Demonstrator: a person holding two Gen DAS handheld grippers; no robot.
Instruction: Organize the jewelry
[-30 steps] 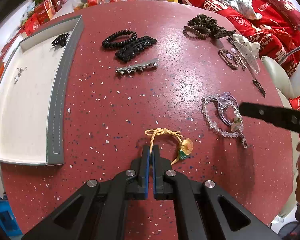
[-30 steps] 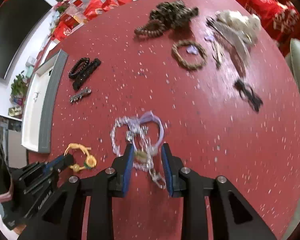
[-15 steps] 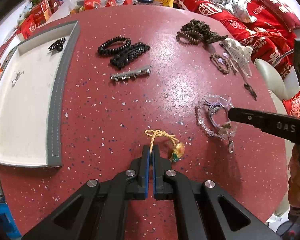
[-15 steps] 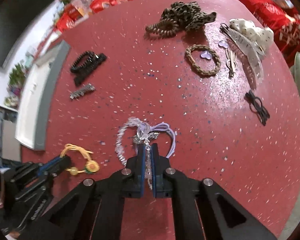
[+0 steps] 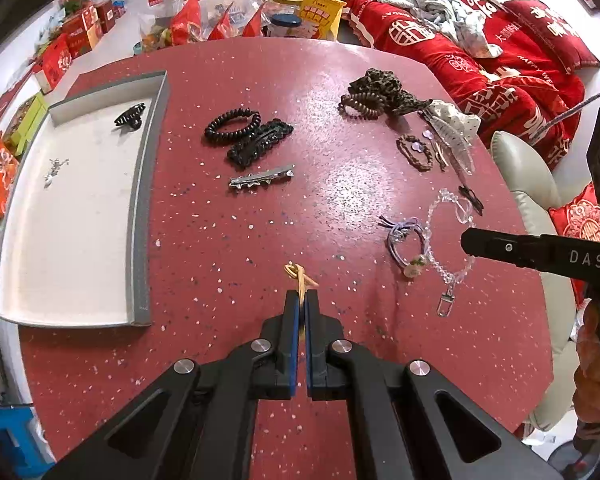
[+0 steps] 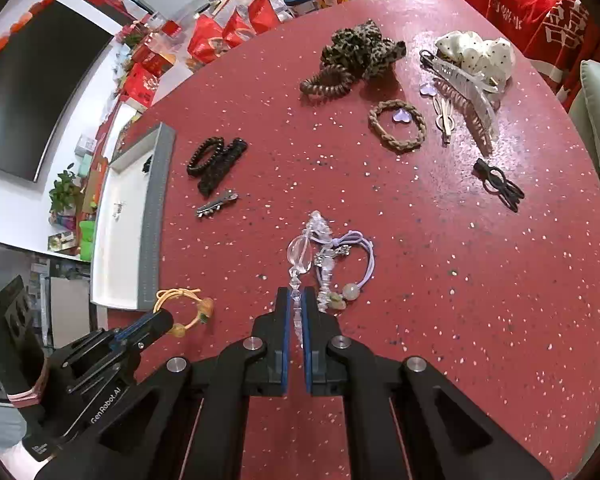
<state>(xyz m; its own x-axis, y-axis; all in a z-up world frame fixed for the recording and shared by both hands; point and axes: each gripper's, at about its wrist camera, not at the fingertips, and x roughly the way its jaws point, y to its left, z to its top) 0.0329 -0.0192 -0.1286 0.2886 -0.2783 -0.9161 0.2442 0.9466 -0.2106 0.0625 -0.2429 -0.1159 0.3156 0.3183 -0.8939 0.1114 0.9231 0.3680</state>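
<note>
1. Two pieces are gripped at once. The left gripper (image 5: 302,304) is clenched on the yellow cord bracelet (image 6: 184,308), whose knot pokes out ahead of the fingertips; the right gripper (image 6: 296,300) is clenched on the clear bead bracelet (image 6: 304,248), its big bead hanging forward of the blue pads.
2. Both pieces sit close to the near edge of the red table (image 5: 260,240). The white tray (image 5: 72,216) lies along the table's left edge and already holds a black claw clip (image 5: 130,118) and a small silver piece (image 5: 54,168).
3. The step in hand looks like lifting both bracelets for the tray. Raise each one straight up first, so that no loop drags on the tabletop.
4. The purple hair tie (image 6: 352,264) lies touching the bead bracelet; whether the two are tangled I cannot tell. Lift the right side slowly and watch whether the tie comes up with it.
5. Carry the yellow bracelet over the tray's grey rim (image 5: 140,208) with its flower charm clear of it.
6. Let go over bare white floor, apart from the clip, and keep the two bracelets separate.
</note>
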